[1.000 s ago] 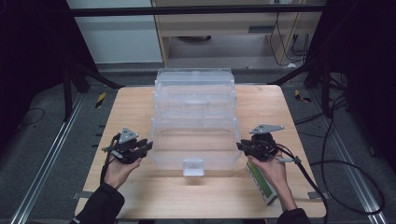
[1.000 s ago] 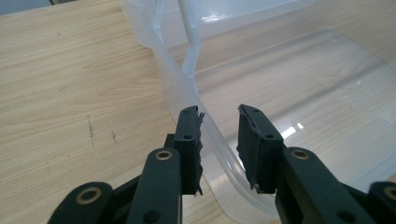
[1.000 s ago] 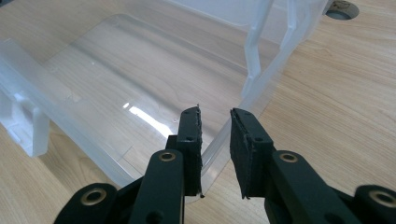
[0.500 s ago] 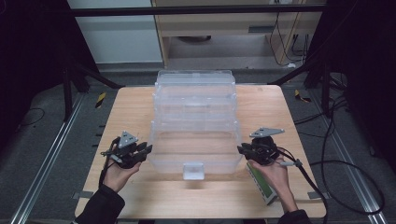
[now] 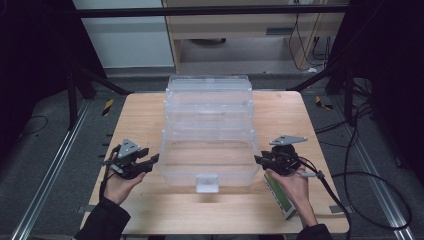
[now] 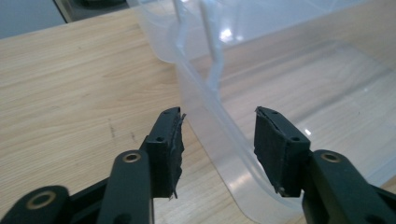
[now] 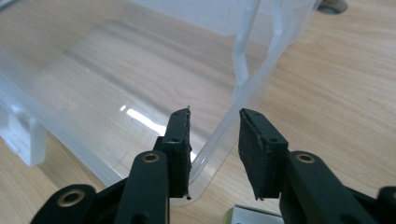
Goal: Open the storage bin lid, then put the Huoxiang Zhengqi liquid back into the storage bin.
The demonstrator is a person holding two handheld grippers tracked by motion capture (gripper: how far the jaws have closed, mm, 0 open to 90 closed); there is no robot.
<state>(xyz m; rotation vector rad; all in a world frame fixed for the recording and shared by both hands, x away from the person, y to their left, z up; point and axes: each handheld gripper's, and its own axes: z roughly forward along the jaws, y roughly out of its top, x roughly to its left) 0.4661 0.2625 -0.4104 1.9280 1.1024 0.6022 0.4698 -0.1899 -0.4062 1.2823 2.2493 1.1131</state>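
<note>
Straddling the drawer's (image 5: 207, 160) side walls near the table's (image 5: 310, 125) front edge, both hand-held grippers, left (image 6: 217, 130) and right (image 7: 214, 128), are just opening, pads apart, releasing it.

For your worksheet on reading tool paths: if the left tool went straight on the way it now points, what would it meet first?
The left tool has just been opening and straddles the side rim of the clear plastic drawer. Going straight on, it would probably slide along that rim and first meet the white upright rib of the drawer unit, though depth is unclear.
</note>
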